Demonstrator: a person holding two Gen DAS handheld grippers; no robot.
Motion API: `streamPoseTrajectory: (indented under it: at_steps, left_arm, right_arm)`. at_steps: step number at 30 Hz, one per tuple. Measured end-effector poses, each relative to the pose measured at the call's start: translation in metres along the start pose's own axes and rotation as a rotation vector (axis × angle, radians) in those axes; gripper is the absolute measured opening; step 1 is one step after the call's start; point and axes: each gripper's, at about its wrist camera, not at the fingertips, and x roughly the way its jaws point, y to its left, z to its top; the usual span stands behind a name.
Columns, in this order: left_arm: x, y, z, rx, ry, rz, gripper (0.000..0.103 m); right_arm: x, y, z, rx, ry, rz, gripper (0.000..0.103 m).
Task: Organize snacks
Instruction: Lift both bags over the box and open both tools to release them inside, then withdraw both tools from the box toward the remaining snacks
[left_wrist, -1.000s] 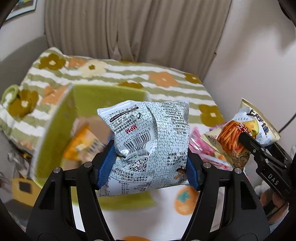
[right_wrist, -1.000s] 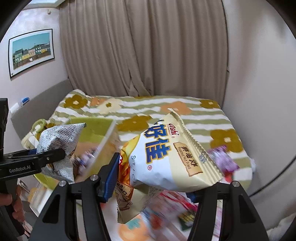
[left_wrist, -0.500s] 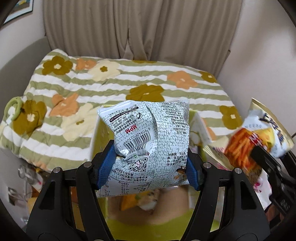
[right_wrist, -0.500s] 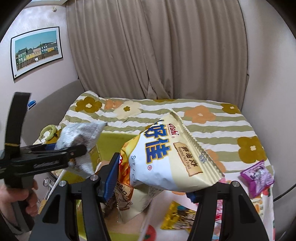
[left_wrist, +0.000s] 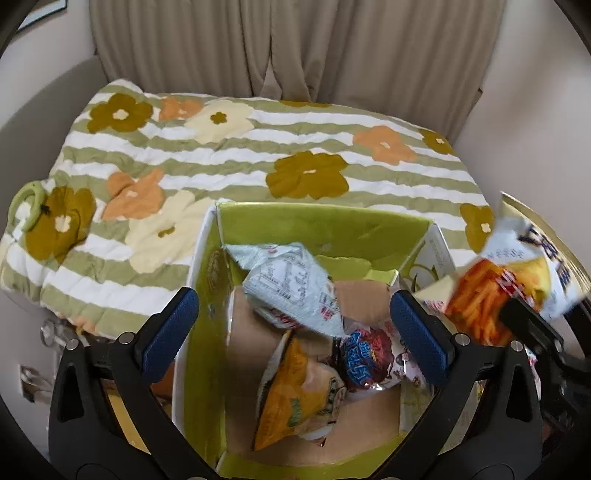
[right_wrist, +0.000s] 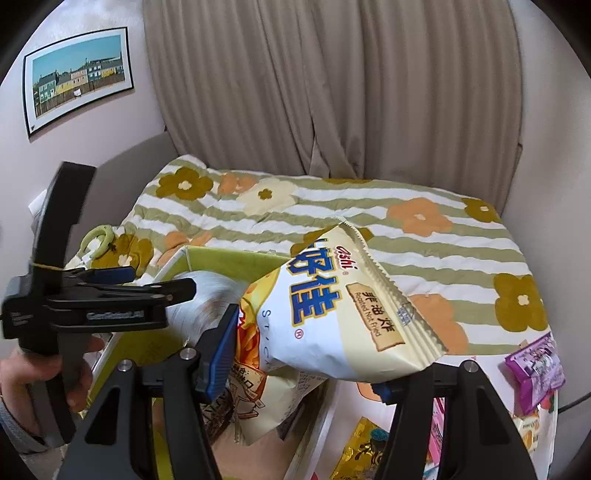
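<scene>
The left gripper (left_wrist: 293, 325) is opening over the box (left_wrist: 325, 225), nothing between its jaws. The grey bag (left_wrist: 291, 288) lies inside, long axis slanting from far-left to near-right. The right gripper (right_wrist: 306, 354) clamps the chip bag (right_wrist: 343, 314), its top pointing up and away.

My right tool's (right_wrist: 301, 363) far pad is hidden behind the stick-snack bag (right_wrist: 343, 314) it carries. The grey bag (right_wrist: 207, 306) beside my left tool (right_wrist: 184, 288) is motion-blurred. The box (left_wrist: 325, 225) bottom lies mostly under packets; its near wall is cut off.
</scene>
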Motion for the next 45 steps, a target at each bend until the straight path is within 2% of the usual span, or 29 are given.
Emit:
streamPoseTrajectory:
  at_steps: [14, 15, 17, 18, 19, 31, 45]
  left_arm:
    - [-0.002, 0.013, -0.023, -0.058, 0.044, 0.029, 0.103]
    - [-0.003, 0.013, -0.023, -0.057, 0.043, 0.032, 0.103]
    - [-0.003, 0.012, -0.025, -0.053, 0.046, 0.037, 0.102]
    - [-0.004, 0.011, -0.026, -0.050, 0.046, 0.040, 0.102]
    - [-0.005, 0.010, -0.027, -0.046, 0.046, 0.043, 0.102]
    - [-0.028, 0.008, -0.044, -0.024, 0.037, 0.050, 0.102]
    - [-0.108, 0.008, -0.065, 0.008, -0.055, 0.036, 0.102]
  right_arm:
    - [0.054, 0.002, 0.014, -0.046, 0.105, 0.049, 0.058]
    - [0.057, 0.002, 0.013, -0.045, 0.108, 0.046, 0.060]
    - [0.062, 0.001, 0.012, -0.034, 0.104, 0.046, 0.073]
    - [0.063, 0.000, 0.012, -0.031, 0.102, 0.048, 0.091]
    - [0.061, 0.000, 0.011, -0.029, 0.090, 0.051, 0.100]
    - [0.037, 0.004, -0.001, -0.007, 0.096, 0.062, 0.100]
    - [-0.042, 0.030, -0.001, 0.007, -0.008, 0.039, 0.100]
